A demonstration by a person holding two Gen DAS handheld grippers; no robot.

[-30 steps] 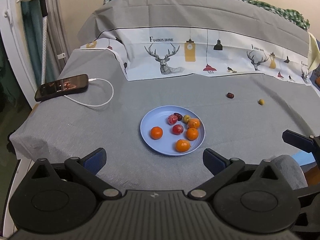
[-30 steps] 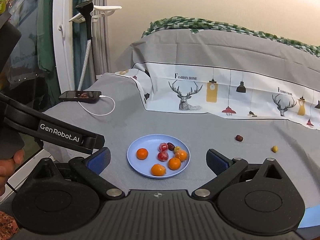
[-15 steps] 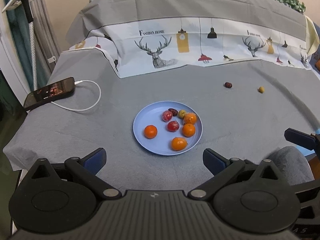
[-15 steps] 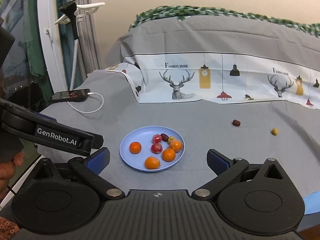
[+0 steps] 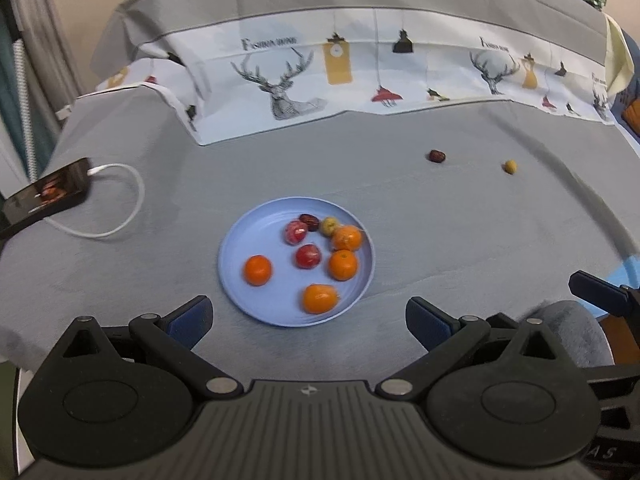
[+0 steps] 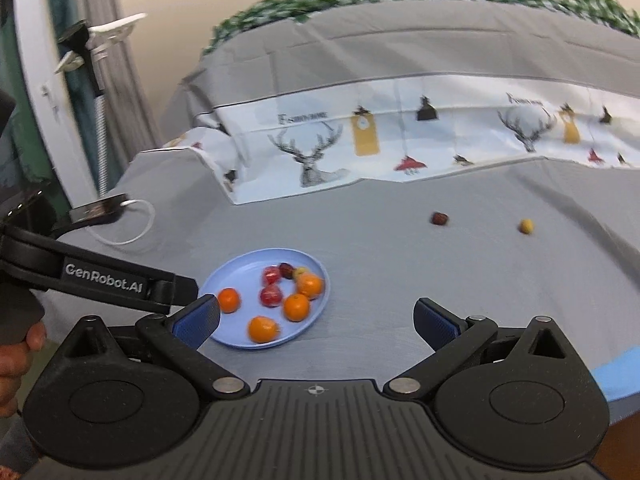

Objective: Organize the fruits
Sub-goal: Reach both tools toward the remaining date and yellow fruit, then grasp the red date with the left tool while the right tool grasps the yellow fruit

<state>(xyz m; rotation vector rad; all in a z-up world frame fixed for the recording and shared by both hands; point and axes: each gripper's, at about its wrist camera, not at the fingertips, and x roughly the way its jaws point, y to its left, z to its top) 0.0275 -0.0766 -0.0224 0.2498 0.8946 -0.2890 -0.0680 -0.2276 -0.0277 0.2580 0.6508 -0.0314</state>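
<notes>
A light blue plate (image 5: 240, 256) (image 6: 240, 268) on the grey cloth holds several oranges, two red fruits, a dark date and a small yellow fruit. A loose dark date (image 5: 437, 156) (image 6: 439, 219) and a loose small yellow fruit (image 5: 509, 167) (image 6: 526, 226) lie on the cloth to the far right of the plate. My left gripper (image 5: 308, 320) is open and empty, just short of the plate's near rim. My right gripper (image 6: 316, 322) is open and empty, near the plate's right side. The left gripper's finger (image 6: 120, 280) shows at left in the right wrist view.
A phone (image 5: 44, 196) with a white cable (image 5: 120, 216) lies at the left edge of the cloth. A raised bank of cloth with deer prints (image 5: 288, 88) rises behind. A lamp stand (image 6: 96, 92) and curtain are at far left.
Both grippers have moved forward and down toward the plate, which now looks larger. The fruits have not moved. Both jaws stay open.
</notes>
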